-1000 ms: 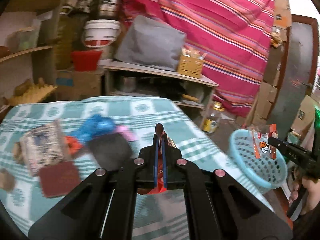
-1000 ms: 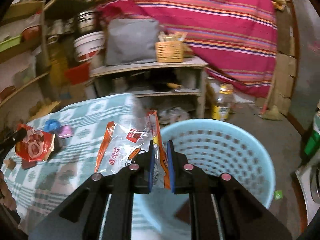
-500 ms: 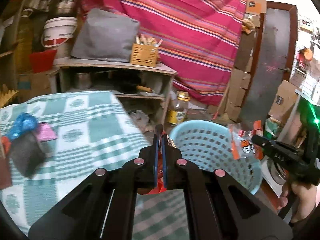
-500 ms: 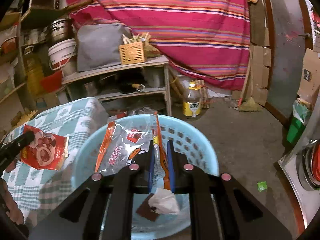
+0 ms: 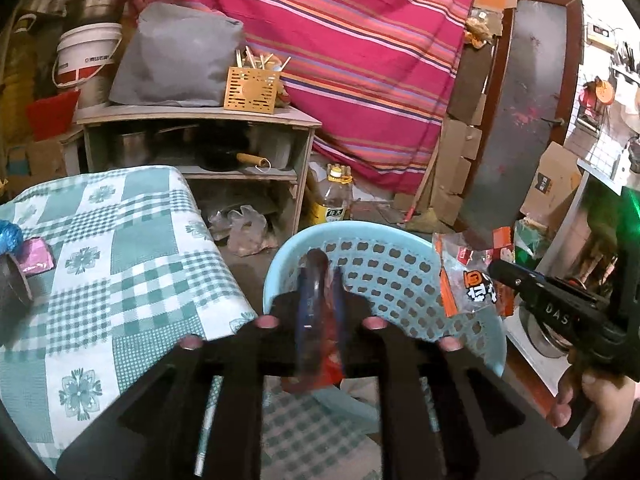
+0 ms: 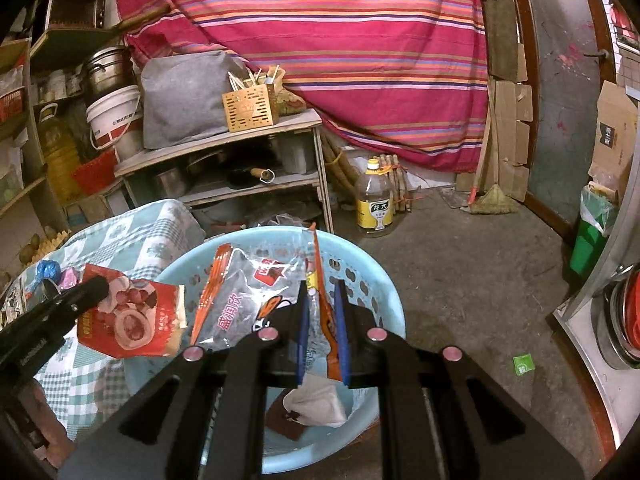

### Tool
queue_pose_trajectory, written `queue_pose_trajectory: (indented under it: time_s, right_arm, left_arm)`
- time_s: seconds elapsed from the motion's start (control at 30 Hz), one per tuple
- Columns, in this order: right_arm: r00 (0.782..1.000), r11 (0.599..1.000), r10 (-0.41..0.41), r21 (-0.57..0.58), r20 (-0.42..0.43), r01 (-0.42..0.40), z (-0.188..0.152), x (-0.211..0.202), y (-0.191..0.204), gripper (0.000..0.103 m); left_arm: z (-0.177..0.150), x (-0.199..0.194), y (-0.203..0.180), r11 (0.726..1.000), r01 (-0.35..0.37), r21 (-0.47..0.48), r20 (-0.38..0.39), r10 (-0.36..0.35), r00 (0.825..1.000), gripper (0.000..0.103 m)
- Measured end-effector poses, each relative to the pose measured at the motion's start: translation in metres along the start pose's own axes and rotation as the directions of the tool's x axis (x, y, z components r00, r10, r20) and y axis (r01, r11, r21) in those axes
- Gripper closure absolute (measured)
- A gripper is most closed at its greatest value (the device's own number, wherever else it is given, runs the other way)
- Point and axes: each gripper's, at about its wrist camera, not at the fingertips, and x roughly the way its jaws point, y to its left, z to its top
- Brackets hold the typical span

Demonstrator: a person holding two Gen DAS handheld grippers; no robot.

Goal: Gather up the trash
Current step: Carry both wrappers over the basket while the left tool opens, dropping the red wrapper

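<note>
A light blue perforated basket (image 5: 404, 276) (image 6: 384, 300) stands on the floor beside the table. My left gripper (image 5: 320, 280) is over its near rim, with a red snack wrapper (image 5: 326, 354) (image 6: 132, 316) between the jaws, which stand slightly apart. My right gripper (image 6: 322, 292) is shut on a clear and orange snack bag (image 6: 248, 296) (image 5: 472, 280) above the basket. A white crumpled wrapper (image 6: 316, 404) and a brown piece lie inside the basket.
The table with a green checked cloth (image 5: 120, 264) holds a blue wad (image 5: 10, 236), a pink wrapper (image 5: 38, 256) and a dark object at its left. A wooden shelf (image 5: 200, 116), an oil bottle (image 6: 374, 200) and a striped curtain stand behind.
Both grippers have moved from over the table to over the basket. The left jaws have parted a little around the red wrapper. The right gripper still holds its bag.
</note>
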Motion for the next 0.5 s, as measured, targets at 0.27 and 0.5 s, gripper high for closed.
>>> queue_pose_trajectory:
  time_s: [0.27, 0.5]
  right_arm:
    - [1.0, 1.0, -0.006, -0.022, -0.01, 0.006, 0.0, 0.002, 0.008, 0.091]
    - [1.0, 0.999, 0.002, -0.043, -0.018, -0.003, 0.002, 0.006, 0.027, 0.09]
  left_arm:
    - [0.007, -0.014, 0.016, 0.998, -0.045, -0.036, 0.031, 0.047, 0.998, 0.039]
    - [0.012, -0.05, 0.041, 0.989, -0.147, -0.036, 0.088, 0.149, 0.985, 0.019]
